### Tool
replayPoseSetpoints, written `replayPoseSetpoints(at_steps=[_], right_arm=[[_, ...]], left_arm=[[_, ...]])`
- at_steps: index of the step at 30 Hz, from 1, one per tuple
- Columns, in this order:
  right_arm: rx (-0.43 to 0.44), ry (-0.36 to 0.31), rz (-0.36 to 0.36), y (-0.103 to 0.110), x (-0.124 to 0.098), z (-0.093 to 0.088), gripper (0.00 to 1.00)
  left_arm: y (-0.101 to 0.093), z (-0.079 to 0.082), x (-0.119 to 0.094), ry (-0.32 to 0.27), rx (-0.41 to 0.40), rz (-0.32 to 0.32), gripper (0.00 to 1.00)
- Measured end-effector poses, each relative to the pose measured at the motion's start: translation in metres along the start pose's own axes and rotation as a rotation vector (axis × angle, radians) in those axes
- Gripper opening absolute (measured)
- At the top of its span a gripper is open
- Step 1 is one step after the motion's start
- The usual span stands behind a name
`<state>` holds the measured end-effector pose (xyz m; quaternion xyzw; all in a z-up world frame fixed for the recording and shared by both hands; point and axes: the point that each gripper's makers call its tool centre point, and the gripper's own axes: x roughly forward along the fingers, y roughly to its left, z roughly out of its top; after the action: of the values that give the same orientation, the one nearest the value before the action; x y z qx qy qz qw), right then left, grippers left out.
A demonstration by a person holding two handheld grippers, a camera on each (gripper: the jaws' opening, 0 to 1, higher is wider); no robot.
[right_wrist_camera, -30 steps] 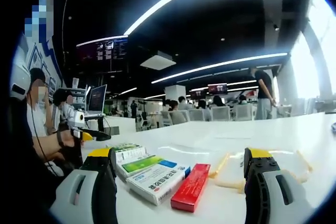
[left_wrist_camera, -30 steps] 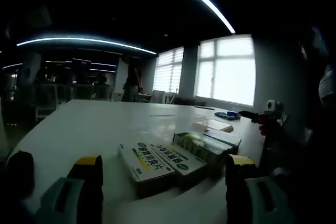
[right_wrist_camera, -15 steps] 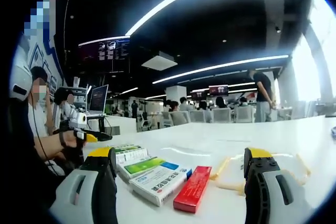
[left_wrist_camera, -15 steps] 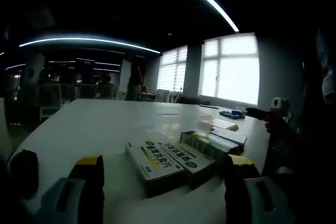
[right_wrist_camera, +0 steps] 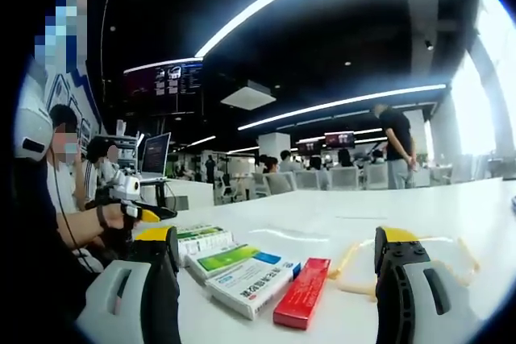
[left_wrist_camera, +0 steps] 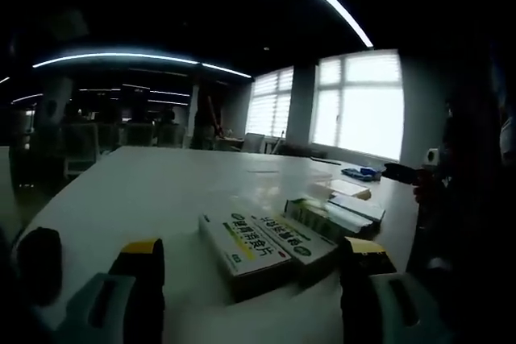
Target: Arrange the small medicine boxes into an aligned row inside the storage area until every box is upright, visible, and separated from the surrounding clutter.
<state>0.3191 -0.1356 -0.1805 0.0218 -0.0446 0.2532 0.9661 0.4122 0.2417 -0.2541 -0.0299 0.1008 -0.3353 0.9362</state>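
Several small medicine boxes lie flat in a tight cluster on the white table (left_wrist_camera: 145, 191). In the left gripper view a yellow-marked box (left_wrist_camera: 242, 247) and a green-lettered box (left_wrist_camera: 290, 241) lie between my left gripper's (left_wrist_camera: 251, 275) open jaws, with further boxes (left_wrist_camera: 339, 215) behind. In the right gripper view a white and blue box (right_wrist_camera: 251, 281), a green-topped box (right_wrist_camera: 230, 257) and a red box (right_wrist_camera: 302, 292) lie between my right gripper's (right_wrist_camera: 278, 267) open jaws. The left gripper (right_wrist_camera: 133, 199) shows at the left of that view, held by a hand.
A pale yellow frame (right_wrist_camera: 407, 259) lies on the table right of the red box. A blue object (left_wrist_camera: 360, 172) sits at the far table edge near bright windows. People sit at desks with monitors (right_wrist_camera: 153, 155) in the background. Broad bare tabletop stretches beyond the boxes.
Both views have drifted slightly, so the boxes sit a little more to the right in each. The boxes themselves have not moved; both grippers stay open.
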Motion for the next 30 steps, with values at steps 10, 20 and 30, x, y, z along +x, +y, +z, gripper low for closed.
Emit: replayPoseSetpoints(at_steps=[10,20,30], right_arm=[[-0.005,0.01,0.005,0.004,0.001,-0.002,1.0],[-0.003,0.007,0.004,0.003,-0.003,-0.002,1.0],[0.002,0.017,0.009,0.0,-0.001,-0.007,1.0]], left_arm=[[0.005,-0.001,0.007,0.011,-0.016,0.02,0.87],[0.013,-0.011,0.014,0.073,-0.03,0.059,0.81],[0.018,-0.026,0.023,0.151,-0.089,0.108,0.78]])
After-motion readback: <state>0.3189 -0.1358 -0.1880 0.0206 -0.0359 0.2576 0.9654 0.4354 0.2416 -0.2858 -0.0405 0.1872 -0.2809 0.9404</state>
